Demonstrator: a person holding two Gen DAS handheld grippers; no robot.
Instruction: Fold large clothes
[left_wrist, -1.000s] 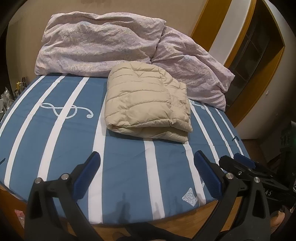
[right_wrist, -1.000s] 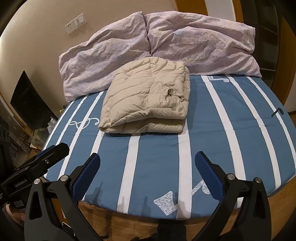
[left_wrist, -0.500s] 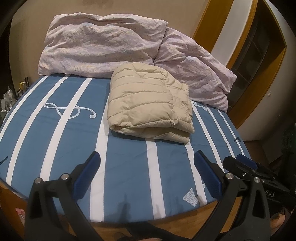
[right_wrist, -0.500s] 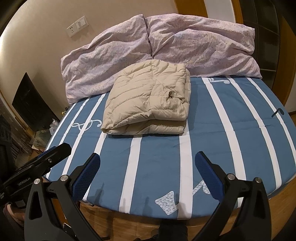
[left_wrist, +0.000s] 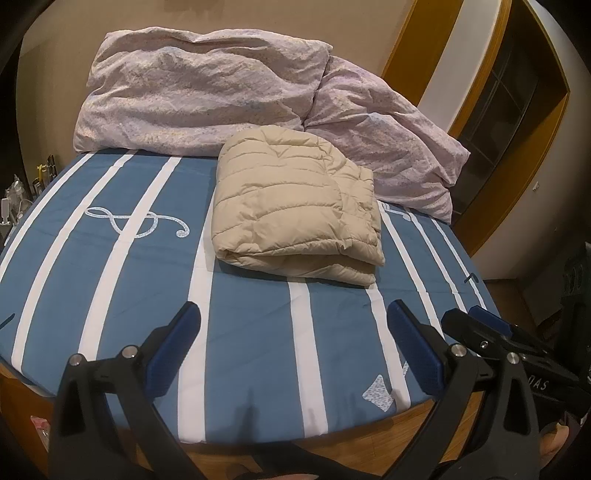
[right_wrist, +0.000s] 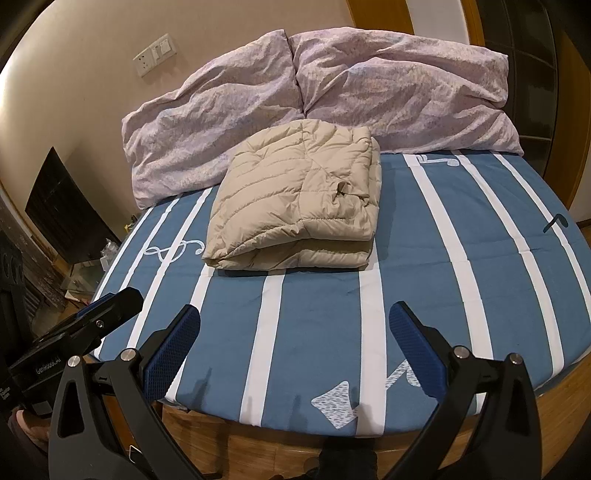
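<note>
Beige puffer jacket (left_wrist: 295, 218) lies folded into a compact stack just in front of the pillows (left_wrist: 207, 96), nothing visibly left to fold; left gripper (left_wrist: 293, 345) and right gripper (right_wrist: 295, 343) both spread, empty, well short of it.

The left gripper (left_wrist: 293, 328) has black plastic arms shaped like open triangular frames, each carrying a ribbed blue pad on its inner face and two round silver screws just behind the pad. The right gripper (right_wrist: 294, 330) matches: black frames, textured blue pads (right_wrist: 173, 349), silver screw heads.
</note>
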